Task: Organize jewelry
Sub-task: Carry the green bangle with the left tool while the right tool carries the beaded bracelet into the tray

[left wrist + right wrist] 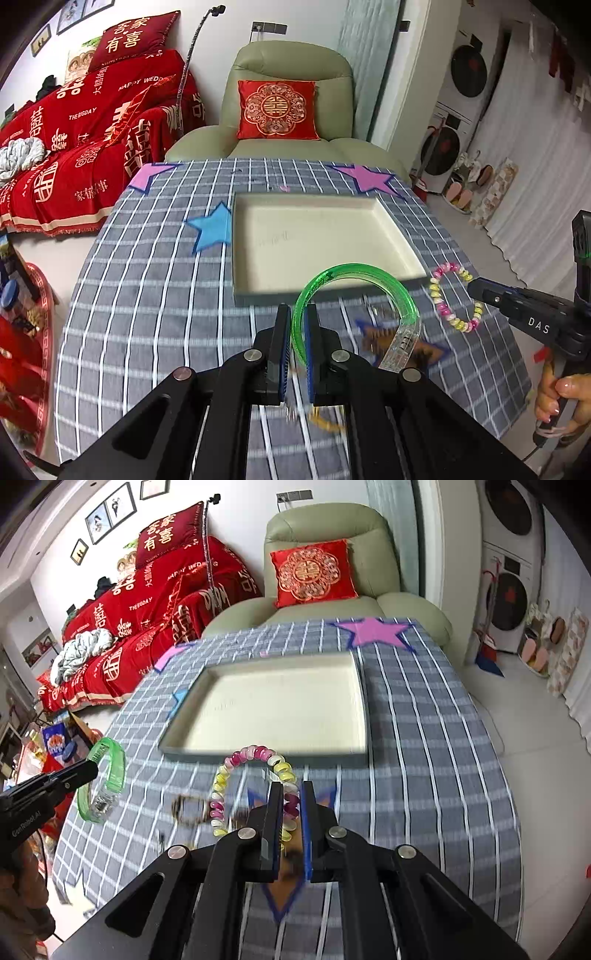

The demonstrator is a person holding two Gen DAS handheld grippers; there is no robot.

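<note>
Green translucent plastic is what we see first in the left wrist view: the green bangle (354,295) arcs up from our left tool (297,314), whose jaws are clenched on its rim, lifted clear of the checked cloth of the table (147,295); just beyond it lies the shallow cream tray (236,236), bare inside, with a blue star (212,227) on the cloth touching its left wall; to the right, our right tool (471,286) grips the pink and yellow beaded bracelet (448,299), which hangs near the tray's near right corner, and a hand (565,402) grips that tool's handle; in the right wrist view, the beaded bracelet (255,786) loops up and leftward from our right tool (290,797), its jaws clamped on the beads, in front of the tray's near wall (258,755); at the left edge the left tool (92,770) holds the green bangle (105,779) above the table's edge; blurred small pieces lie on the cloth below, too smeared for us to tell what they are
</note>
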